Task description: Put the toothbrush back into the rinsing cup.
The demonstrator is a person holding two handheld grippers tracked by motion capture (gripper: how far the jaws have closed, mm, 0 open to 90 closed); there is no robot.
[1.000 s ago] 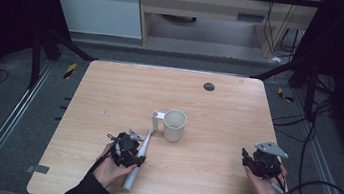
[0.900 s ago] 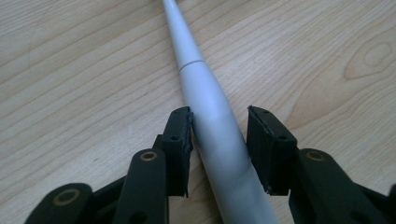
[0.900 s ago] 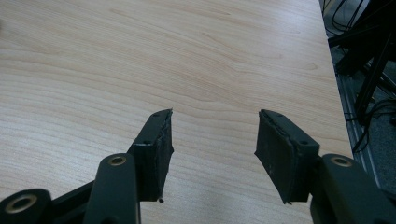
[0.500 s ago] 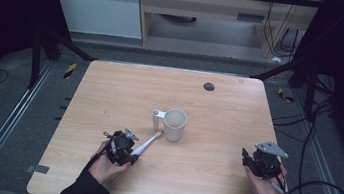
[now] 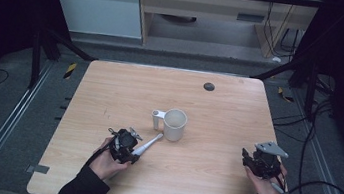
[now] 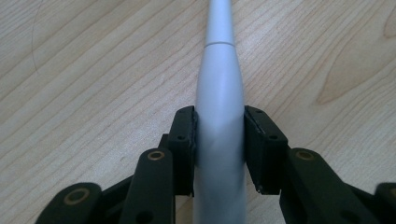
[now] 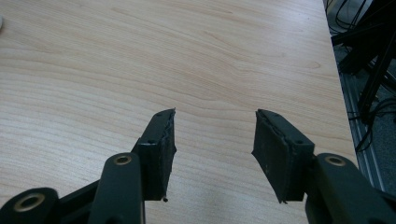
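Wooden table (image 5: 219, 108) was the largest thing, light grain, a small dark round spot (image 5: 208, 86) near its far edge. White mug (image 5: 174, 124) stood upright near the middle, handle toward the left gripper's side, same place as in both earlier frames.

Left gripper (image 5: 125, 146) sat in the person's left hand (image 5: 108, 162) over the near left part of the table. Compared with a second ago it had shifted a little and turned: the grey-white toothbrush-like stick (image 6: 219, 116) then pointed roughly away along the gripper, now it slanted from the jaws up toward the mug, its far tip just beside the mug's base. Jaws had just been closing, with the stick between them. In the left gripper view both pads (image 6: 184, 140) pressed on the thick handle, one on each side, so clamped on it; handle ran straight out ahead of the fingers, narrowing past a seam, lying close over the wood.

Right gripper (image 7: 212, 135) was held in the right hand (image 5: 262, 182) near the right table edge, unchanged in place from earlier frames. Its fingers stood apart, nothing between them, bare table ahead. Mug well off to its left.
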